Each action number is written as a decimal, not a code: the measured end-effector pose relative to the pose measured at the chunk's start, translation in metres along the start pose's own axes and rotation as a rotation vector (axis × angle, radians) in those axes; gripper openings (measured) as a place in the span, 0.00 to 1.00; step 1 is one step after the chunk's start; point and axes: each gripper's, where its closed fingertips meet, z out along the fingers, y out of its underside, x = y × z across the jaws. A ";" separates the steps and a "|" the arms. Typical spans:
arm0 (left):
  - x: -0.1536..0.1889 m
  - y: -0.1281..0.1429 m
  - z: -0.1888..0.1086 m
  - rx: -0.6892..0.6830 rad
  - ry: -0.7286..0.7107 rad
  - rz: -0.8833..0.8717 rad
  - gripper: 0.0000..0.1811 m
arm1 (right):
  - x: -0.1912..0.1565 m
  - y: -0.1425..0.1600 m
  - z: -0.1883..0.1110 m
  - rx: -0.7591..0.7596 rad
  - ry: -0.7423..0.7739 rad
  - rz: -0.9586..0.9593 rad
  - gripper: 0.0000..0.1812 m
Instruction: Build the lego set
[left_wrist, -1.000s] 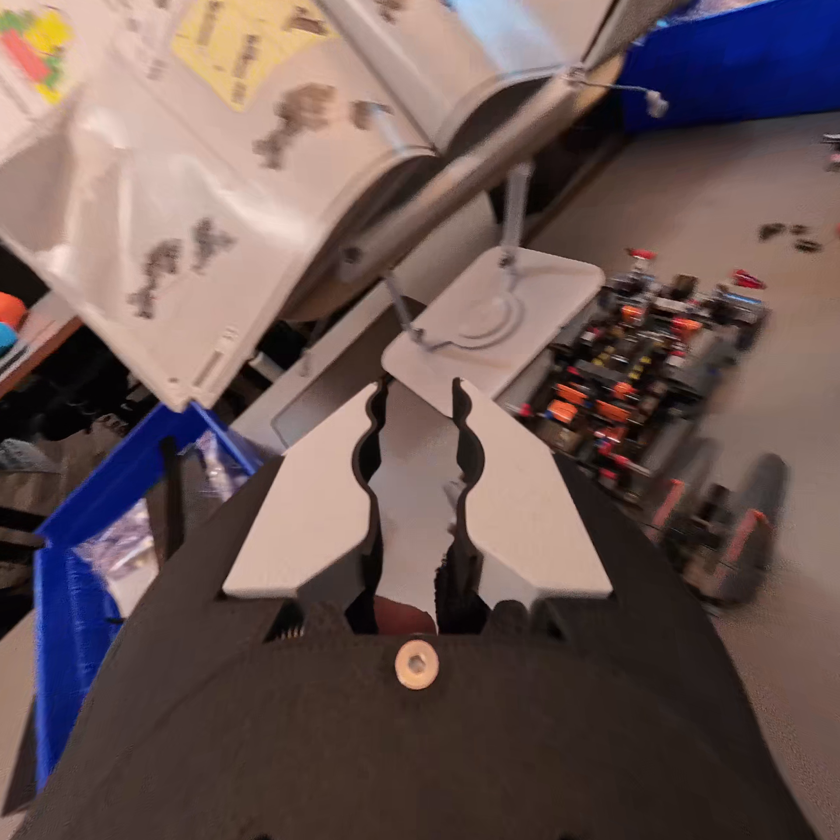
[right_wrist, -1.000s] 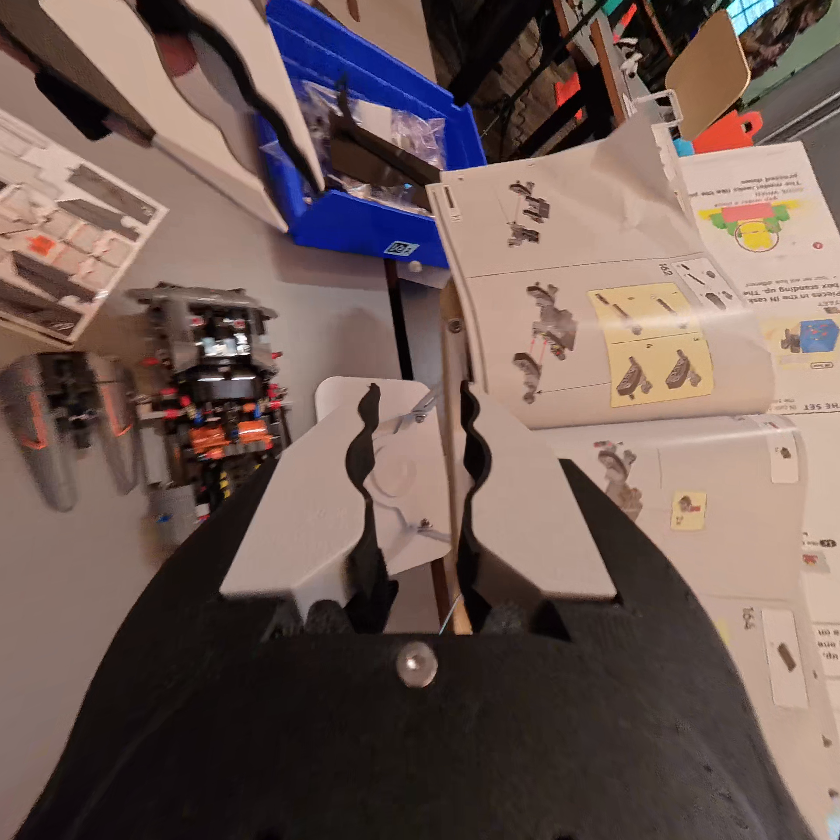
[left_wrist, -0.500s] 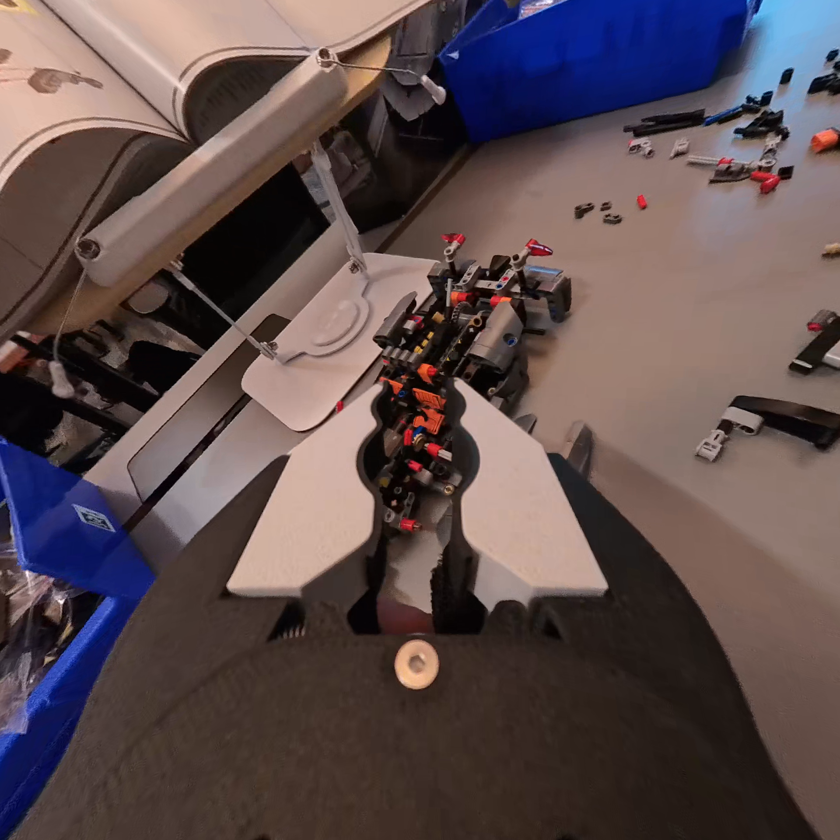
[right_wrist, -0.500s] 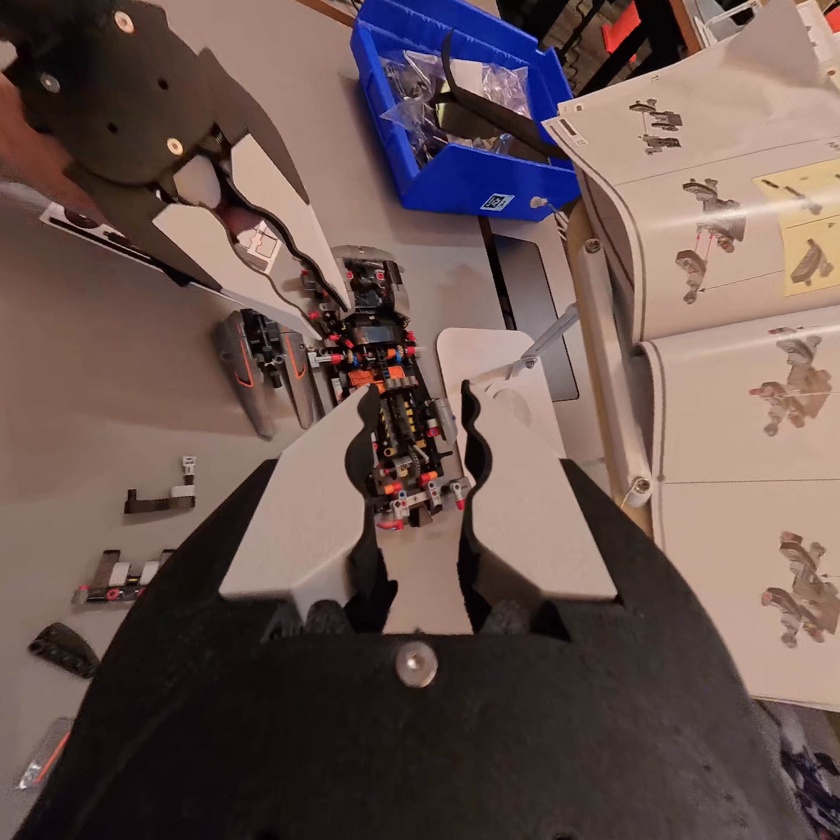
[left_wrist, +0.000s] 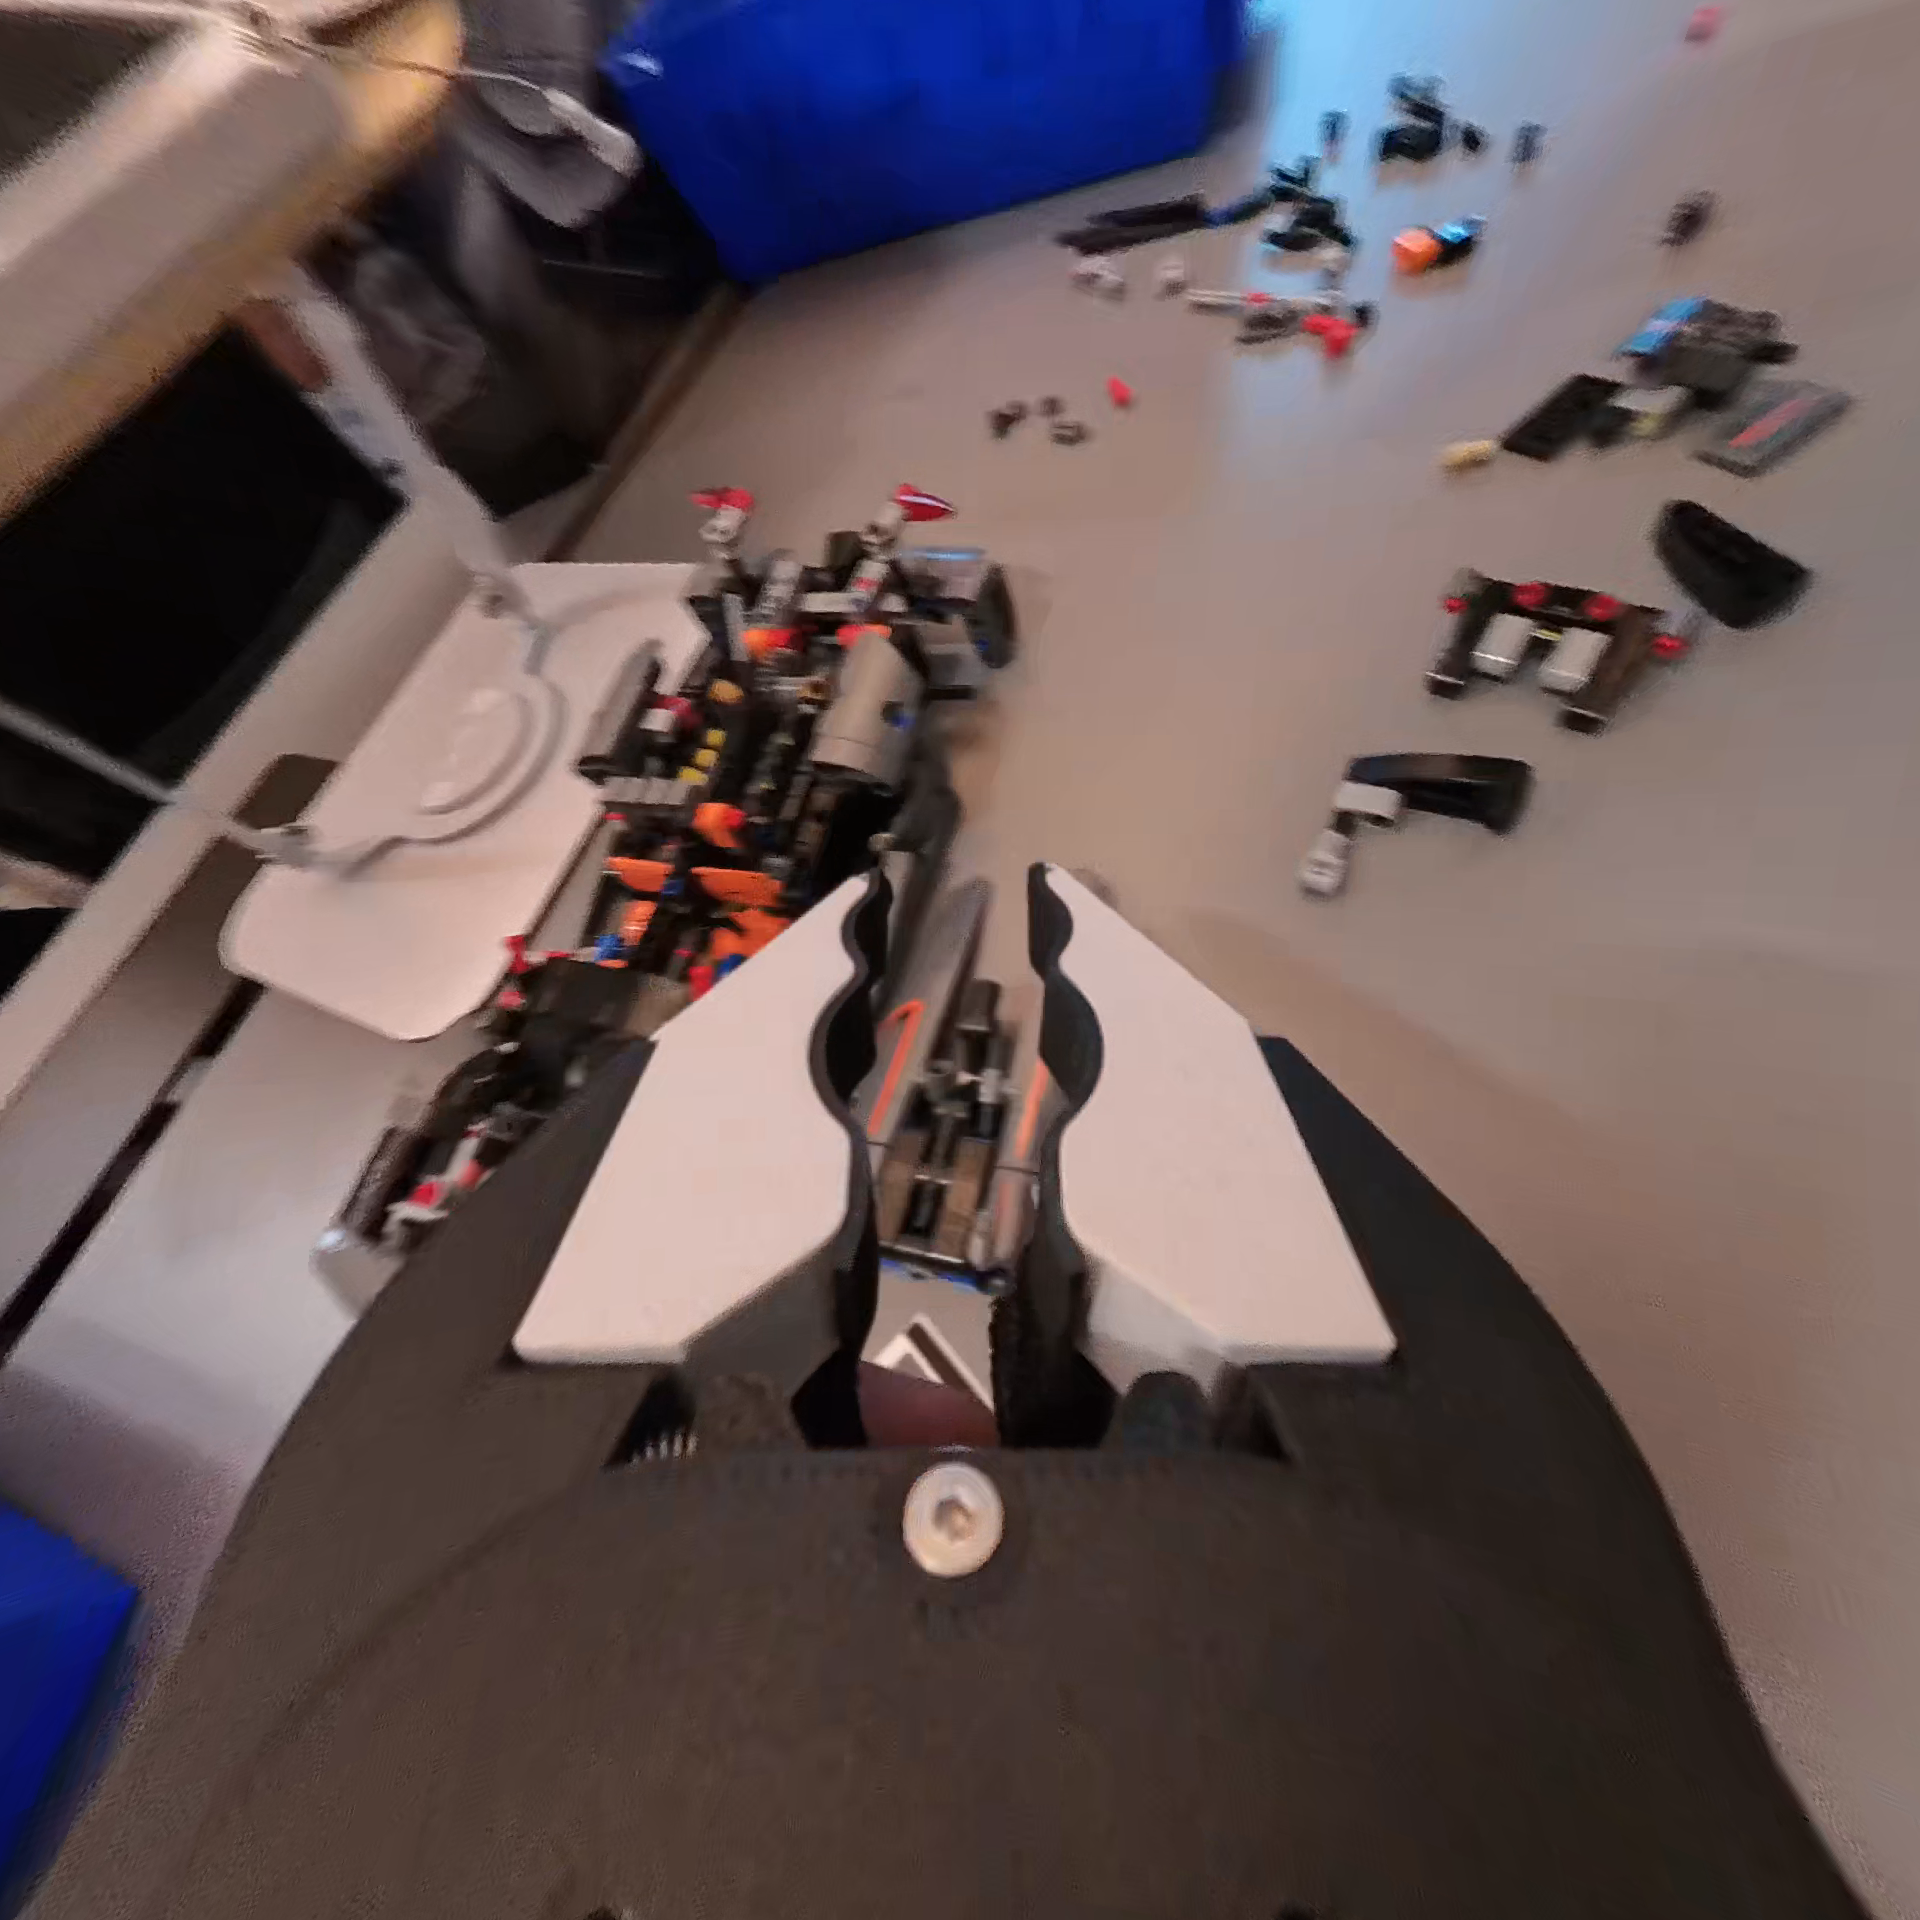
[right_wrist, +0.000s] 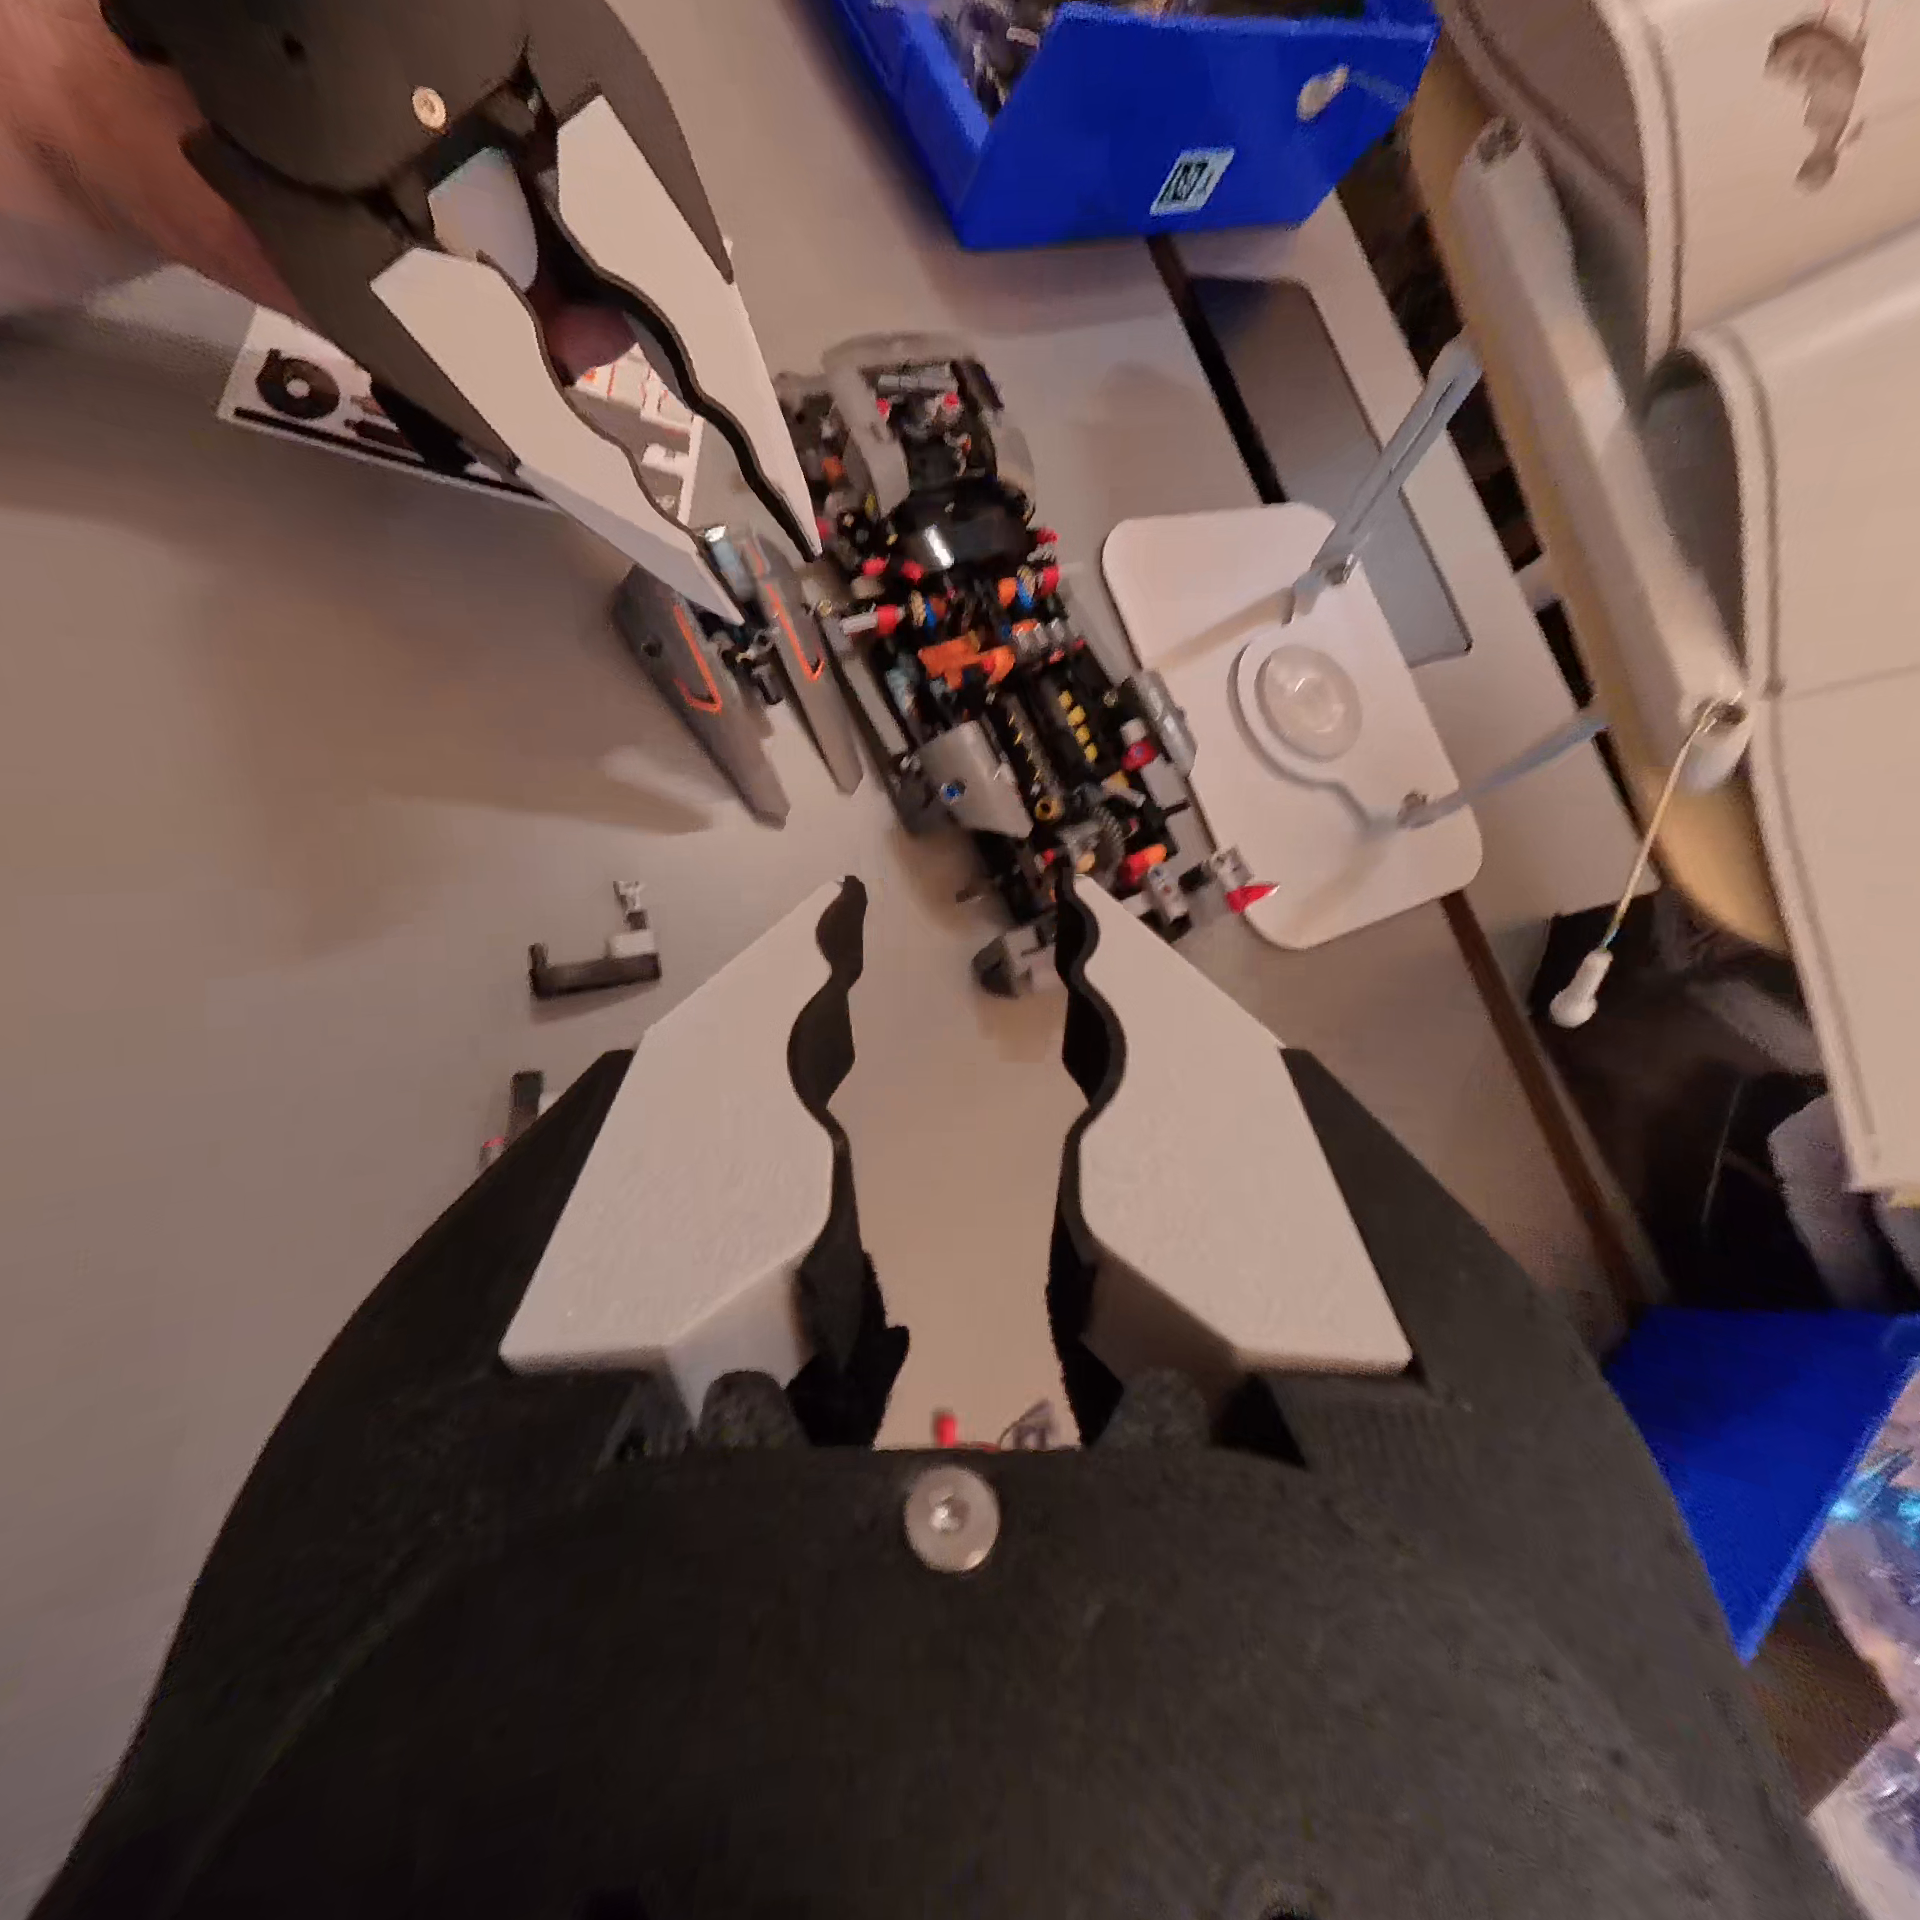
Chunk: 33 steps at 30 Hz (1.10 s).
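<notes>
The partly built lego car chassis (right_wrist: 987, 665), black with orange, red and yellow parts, lies on the grey table; it also shows in the left wrist view (left_wrist: 769, 748). Beside it lies a grey panel assembly with orange stripes (right_wrist: 717, 675). My left gripper (left_wrist: 956, 873) is open, its fingers either side of that panel assembly (left_wrist: 940, 1101); from the right wrist view it (right_wrist: 769, 582) is at the assembly's far end, contact unclear. My right gripper (right_wrist: 961, 894) is open and empty, just short of the chassis's near end.
A white book-stand base (right_wrist: 1288, 717) sits right of the chassis, holding the instruction booklet (right_wrist: 1818, 416). Blue bins (right_wrist: 1143, 125) (left_wrist: 914, 104) stand at the table's edge. A sticker sheet (right_wrist: 312, 395) lies under the left gripper. Loose parts (left_wrist: 1548, 644) (left_wrist: 1434, 790) (right_wrist: 592, 966) are scattered on the table. One gripper's finger ends stand about 15 cm off the other's.
Both grippers swung away from the booklet and down towards the table. The left one moved from over the chassis to over the grey panel assembly. The right one came close to the chassis's end.
</notes>
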 end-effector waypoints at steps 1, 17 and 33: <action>0.008 0.003 0.002 -0.022 0.036 0.009 0.14 | -0.006 0.007 -0.002 -0.016 -0.012 0.015 0.20; 0.107 0.000 0.042 -0.140 0.397 0.078 0.29 | -0.092 0.088 0.016 -0.169 -0.239 0.163 0.28; 0.116 0.007 0.054 -0.202 0.414 0.086 0.21 | -0.115 0.113 0.049 -0.232 -0.358 0.198 0.28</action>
